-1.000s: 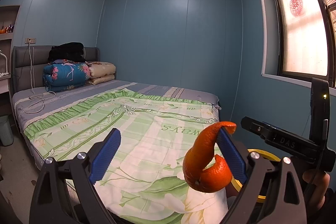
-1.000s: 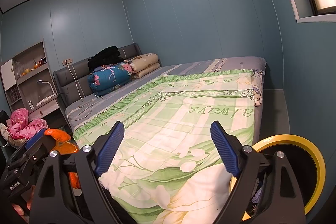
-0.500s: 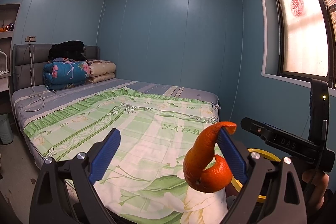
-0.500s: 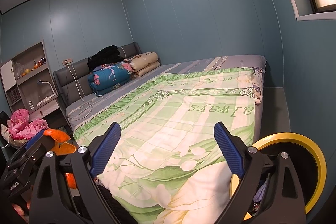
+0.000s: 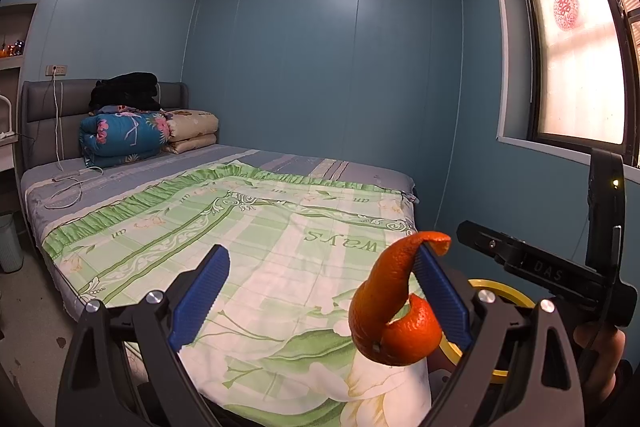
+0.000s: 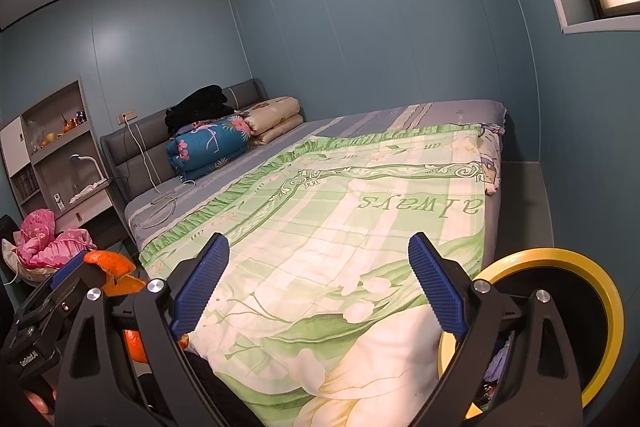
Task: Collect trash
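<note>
A curled orange peel [image 5: 394, 311] clings to the right blue pad of my left gripper [image 5: 320, 295], whose jaws stand wide open above the bed's foot end. The peel also shows at the left of the right wrist view [image 6: 114, 269], on the left gripper there. My right gripper [image 6: 316, 283] is open and empty over the green floral quilt [image 6: 340, 227]. A yellow-rimmed trash bin [image 6: 576, 311] stands at the bed's right corner, just right of the right gripper; its rim shows in the left wrist view [image 5: 500, 291].
The bed [image 5: 224, 211] fills the middle, with folded quilts [image 5: 124, 139] and a white cable [image 5: 68, 187] at the headboard. Blue walls stand behind, a window [image 5: 576, 75] at right. A shelf unit [image 6: 56, 155] and pink cloth [image 6: 48, 239] are at left.
Both grippers have drifted slightly. The peel stays stuck to the left gripper's right pad, and both jaws stay open.
</note>
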Action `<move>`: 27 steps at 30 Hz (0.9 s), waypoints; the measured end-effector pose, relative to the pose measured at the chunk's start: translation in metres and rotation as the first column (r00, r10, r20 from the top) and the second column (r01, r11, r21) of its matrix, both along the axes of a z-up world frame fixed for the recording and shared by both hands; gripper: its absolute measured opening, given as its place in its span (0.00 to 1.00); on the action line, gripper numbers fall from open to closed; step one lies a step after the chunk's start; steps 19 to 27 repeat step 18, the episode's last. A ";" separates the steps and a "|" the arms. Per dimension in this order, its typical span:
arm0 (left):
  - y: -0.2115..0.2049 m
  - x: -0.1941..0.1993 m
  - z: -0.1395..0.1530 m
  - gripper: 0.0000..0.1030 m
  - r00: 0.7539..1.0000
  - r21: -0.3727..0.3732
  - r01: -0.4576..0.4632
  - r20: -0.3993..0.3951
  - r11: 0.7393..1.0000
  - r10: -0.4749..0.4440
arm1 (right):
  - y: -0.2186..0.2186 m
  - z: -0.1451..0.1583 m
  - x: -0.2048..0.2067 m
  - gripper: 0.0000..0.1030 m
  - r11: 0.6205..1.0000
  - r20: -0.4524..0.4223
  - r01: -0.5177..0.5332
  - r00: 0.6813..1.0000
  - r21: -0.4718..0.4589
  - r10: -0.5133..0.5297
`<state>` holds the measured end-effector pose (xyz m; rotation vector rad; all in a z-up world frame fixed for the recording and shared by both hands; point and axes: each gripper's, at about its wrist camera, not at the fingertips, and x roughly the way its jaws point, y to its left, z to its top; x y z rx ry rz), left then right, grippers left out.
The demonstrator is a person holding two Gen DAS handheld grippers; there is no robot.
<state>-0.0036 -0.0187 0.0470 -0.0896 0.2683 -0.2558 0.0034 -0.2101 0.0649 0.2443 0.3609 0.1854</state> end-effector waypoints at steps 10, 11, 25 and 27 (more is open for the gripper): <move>0.000 0.002 -0.003 0.86 1.000 -0.009 0.005 -0.006 1.000 -0.005 | -0.002 -0.001 0.002 0.85 1.000 -0.007 0.004 1.000 0.006 -0.003; 0.000 0.001 -0.003 0.86 1.000 -0.007 0.003 -0.006 1.000 -0.003 | -0.003 -0.001 0.001 0.85 1.000 -0.006 0.005 1.000 0.007 -0.005; 0.002 0.001 -0.002 0.92 1.000 -0.007 0.005 -0.005 1.000 -0.005 | -0.002 -0.002 0.001 0.85 1.000 -0.009 0.011 1.000 0.011 -0.011; 0.002 0.001 -0.002 0.92 1.000 -0.007 0.005 -0.005 1.000 -0.005 | -0.002 -0.002 0.001 0.85 1.000 -0.009 0.011 1.000 0.011 -0.011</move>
